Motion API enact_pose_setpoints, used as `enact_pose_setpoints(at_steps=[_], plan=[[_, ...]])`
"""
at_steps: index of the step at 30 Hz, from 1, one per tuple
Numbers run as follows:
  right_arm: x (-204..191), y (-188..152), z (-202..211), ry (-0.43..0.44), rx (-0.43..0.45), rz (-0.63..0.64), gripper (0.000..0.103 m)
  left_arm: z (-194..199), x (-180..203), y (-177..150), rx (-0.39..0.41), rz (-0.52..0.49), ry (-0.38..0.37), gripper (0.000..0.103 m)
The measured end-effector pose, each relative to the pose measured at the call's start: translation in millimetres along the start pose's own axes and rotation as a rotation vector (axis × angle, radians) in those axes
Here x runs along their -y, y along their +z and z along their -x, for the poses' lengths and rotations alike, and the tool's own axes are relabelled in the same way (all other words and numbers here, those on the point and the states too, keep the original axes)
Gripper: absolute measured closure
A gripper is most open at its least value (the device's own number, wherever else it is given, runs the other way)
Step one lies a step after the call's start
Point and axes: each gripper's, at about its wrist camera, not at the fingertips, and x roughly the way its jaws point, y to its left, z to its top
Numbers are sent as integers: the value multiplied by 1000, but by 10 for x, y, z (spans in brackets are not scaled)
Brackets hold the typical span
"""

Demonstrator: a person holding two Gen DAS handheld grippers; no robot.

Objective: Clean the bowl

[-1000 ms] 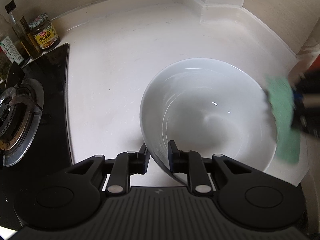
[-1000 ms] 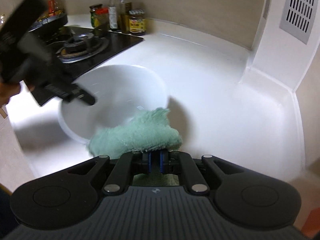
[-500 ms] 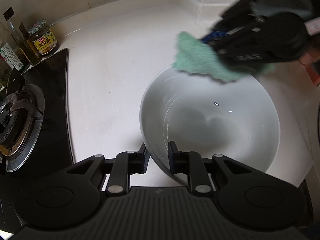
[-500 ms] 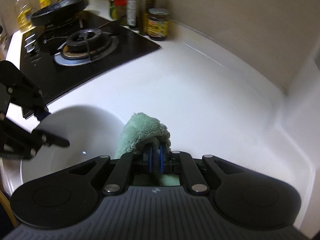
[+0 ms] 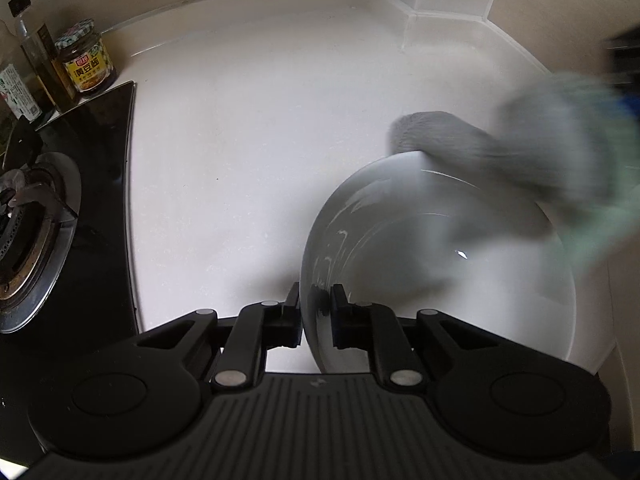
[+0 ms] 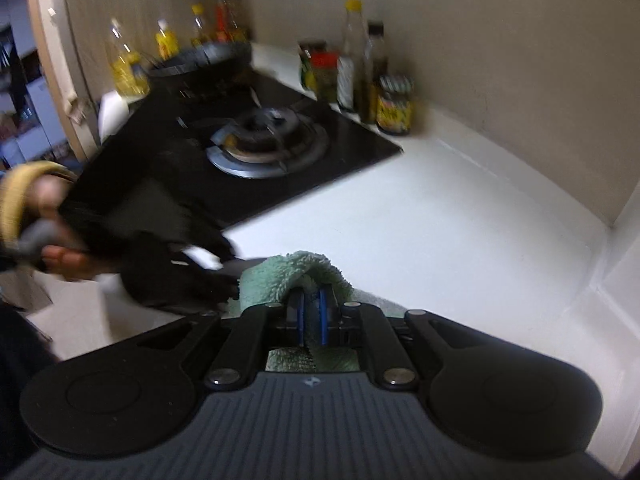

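The left gripper (image 5: pixel 316 312) clamps the near rim of the glossy white ceramic bowl (image 5: pixel 400 248) at lower right of the left view. The right gripper (image 6: pixel 314 312) pinches a fuzzy green cloth (image 6: pixel 292 276), blurred over the bowl's far rim. Wiping looks underway, with streaks inside the bowl left to clear.

The left gripper (image 5: pixel 316 314) is clamped on the near rim of the bowl (image 5: pixel 440 272), one finger inside, one outside. The right gripper (image 6: pixel 312 316) pinches the green cloth (image 6: pixel 292 276) between its closed blue-padded fingers, motion-blurred over the bowl's far right side
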Motion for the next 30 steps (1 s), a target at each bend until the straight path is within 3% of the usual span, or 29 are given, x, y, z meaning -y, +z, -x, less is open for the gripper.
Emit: enact_pose_setpoints(at_steps=[4, 6, 10, 12, 14, 19, 24, 28, 30], plan=[[-257, 29, 428, 32, 131, 42, 97, 17, 59, -11, 5, 4, 2, 90], [-299, 31, 453, 15, 135, 46, 96, 29, 88, -16, 6, 6, 2, 90], [-249, -130, -8, -81, -162, -14, 89, 55, 211, -18, 9, 3, 7, 90], [-228, -201, -167, -127, -256, -31, 83, 60, 231, -23, 6, 5, 9, 90], [-230, -115, -107, -125, -265, -48, 75, 65, 237, -27, 8, 7, 11, 90], [-236, 99, 287, -108, -286, -23, 75, 89, 264, -36, 11, 15, 14, 90], [16, 173, 558, -141, -172, -141, 75, 101, 312, -33, 12, 14, 17, 90], [255, 44, -26, -176, -274, -179, 75, 121, 307, -23, 12, 20, 18, 90], [337, 19, -222, -128, -305, -201, 75, 86, -163, 59, 15, 35, 17, 90]])
